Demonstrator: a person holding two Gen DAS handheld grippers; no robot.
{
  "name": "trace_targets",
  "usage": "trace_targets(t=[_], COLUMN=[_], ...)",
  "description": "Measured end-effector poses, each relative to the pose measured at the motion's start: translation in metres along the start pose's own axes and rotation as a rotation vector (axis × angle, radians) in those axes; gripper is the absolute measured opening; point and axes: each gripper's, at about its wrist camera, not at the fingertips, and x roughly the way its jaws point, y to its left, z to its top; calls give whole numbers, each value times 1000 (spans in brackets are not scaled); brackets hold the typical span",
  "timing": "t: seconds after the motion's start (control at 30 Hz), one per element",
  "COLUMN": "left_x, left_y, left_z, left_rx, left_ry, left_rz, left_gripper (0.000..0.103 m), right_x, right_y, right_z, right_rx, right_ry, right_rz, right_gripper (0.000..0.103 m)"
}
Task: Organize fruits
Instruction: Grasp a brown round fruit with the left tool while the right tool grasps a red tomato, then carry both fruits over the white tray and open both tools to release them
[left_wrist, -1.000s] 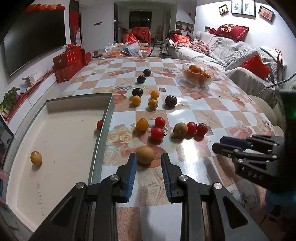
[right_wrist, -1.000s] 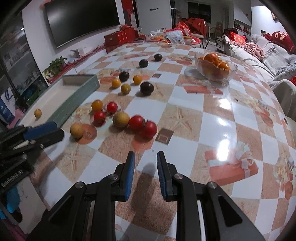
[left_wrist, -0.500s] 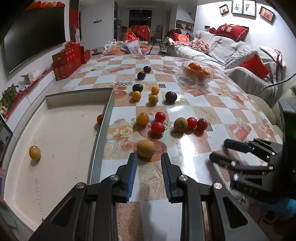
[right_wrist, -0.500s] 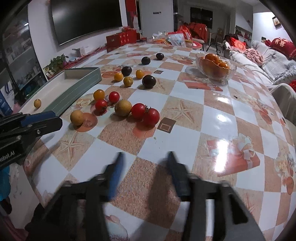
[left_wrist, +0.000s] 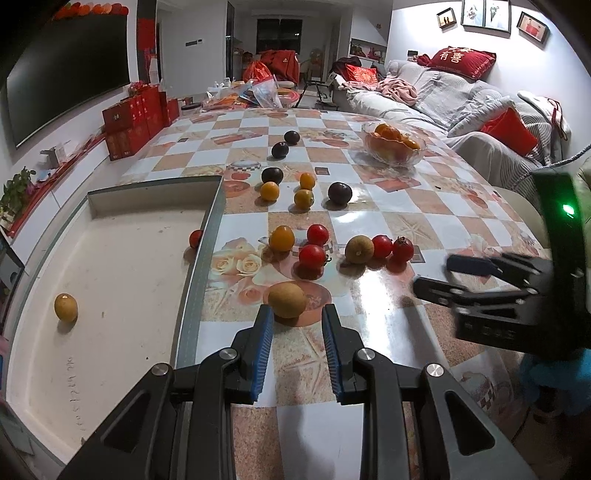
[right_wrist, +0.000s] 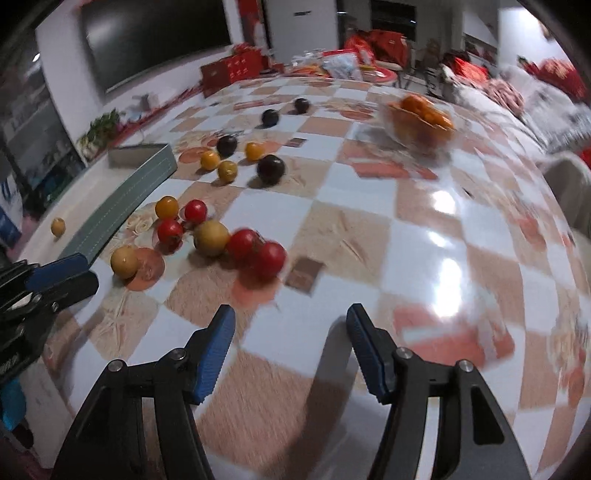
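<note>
Several small fruits lie loose on the checkered table: red tomatoes (left_wrist: 312, 255), orange ones (left_wrist: 282, 238), dark plums (left_wrist: 340, 192) and tan round fruits. My left gripper (left_wrist: 297, 314) is open, its tips just short of a tan fruit (left_wrist: 286, 299), which also shows in the right wrist view (right_wrist: 125, 261). A white tray (left_wrist: 103, 280) with a grey rim at left holds a yellow fruit (left_wrist: 66, 307) and a red tomato (left_wrist: 196, 238). My right gripper (right_wrist: 290, 319) is open wide and empty, a little short of two red tomatoes (right_wrist: 271, 258); it also shows in the left wrist view (left_wrist: 432, 277).
A glass bowl of oranges (left_wrist: 393, 144) stands at the back right of the table. Red boxes (left_wrist: 133, 122) stand at the far left edge. A sofa (left_wrist: 461, 110) runs along the right side. A small brown card (right_wrist: 305, 270) lies by the tomatoes.
My right gripper has opened wide and moved forward toward the red tomatoes. My left gripper has drawn back slightly from the tan fruit, jaws still open.
</note>
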Motion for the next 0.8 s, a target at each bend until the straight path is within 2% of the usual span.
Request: trace_targets(t=[0.13, 0.17, 0.23, 0.27, 0.3, 0.57, 0.8], left_x=[3, 4, 6, 6, 7, 9, 21], left_y=[2, 3, 4, 5, 5, 13, 10], left_z=[1, 2, 3, 3, 3, 5, 8], left_rx=[-6, -9, -11, -13, -14, -33, -20], left_ry=[7, 9, 13, 14, 13, 4, 48], left_rz=[2, 1, 0, -2, -4, -21, -2], left_gripper=[29, 29, 29, 29, 29, 29, 29], right_x=[14, 18, 20, 20, 20, -1, -6], right_y=[13, 17, 21, 21, 20, 12, 8], right_z=[16, 21, 24, 25, 26, 19, 12], right_rx=[-47, -66, -84, -80, -74, 4, 22], right_ry=[7, 7, 3, 4, 4, -44, -43], right_rz=[-4, -12, -15, -12, -7, 77, 84], right_gripper=[60, 55, 37, 25, 22, 22, 22])
